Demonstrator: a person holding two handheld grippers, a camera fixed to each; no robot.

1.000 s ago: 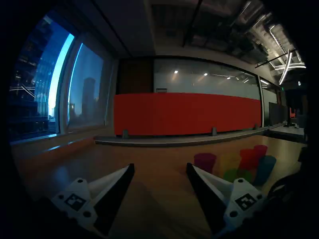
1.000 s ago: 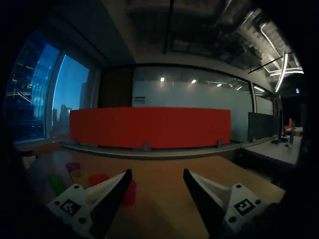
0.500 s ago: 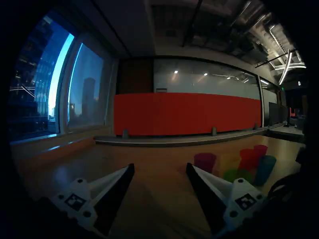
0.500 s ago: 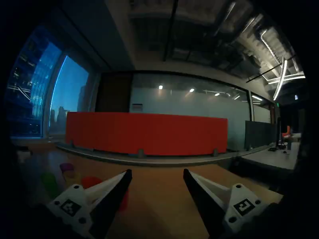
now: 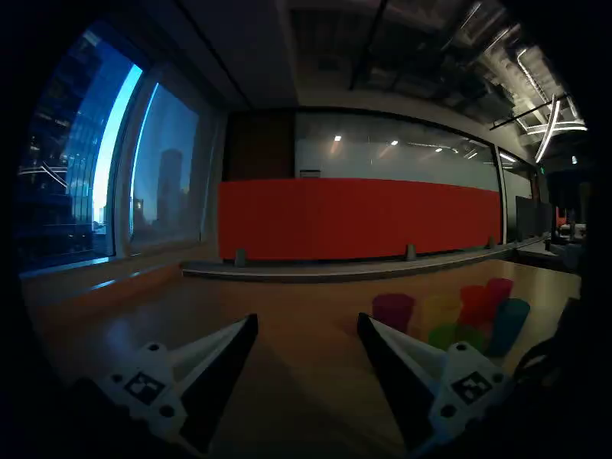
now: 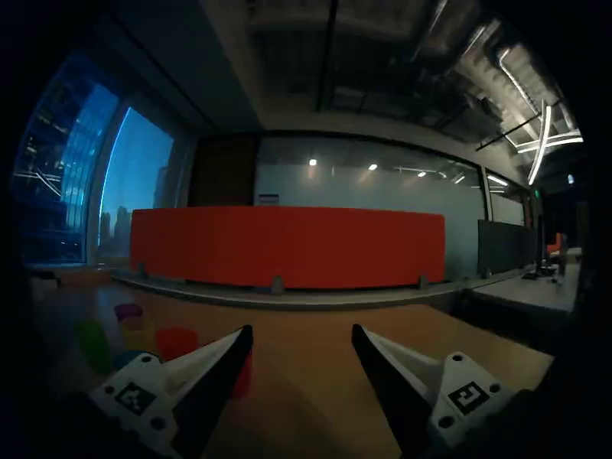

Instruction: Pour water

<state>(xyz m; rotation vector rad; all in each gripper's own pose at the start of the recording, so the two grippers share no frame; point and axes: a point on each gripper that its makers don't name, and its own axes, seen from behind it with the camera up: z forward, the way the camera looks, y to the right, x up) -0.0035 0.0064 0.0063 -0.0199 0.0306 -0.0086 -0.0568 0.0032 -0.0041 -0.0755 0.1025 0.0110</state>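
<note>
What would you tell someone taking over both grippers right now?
Left gripper: open, empty, over the wooden table.
Right gripper: open, empty.
Coloured cups: clustered on the table, to the right in the left gripper view and to the left in the right gripper view.
Done: nothing grasped, no pouring visible.
Left: grasp a cup and pour. It is too dark to tell which cup holds water.

Left gripper [image 5: 306,325] — jaws apart, empty; right gripper [image 6: 302,335] — same.
</note>
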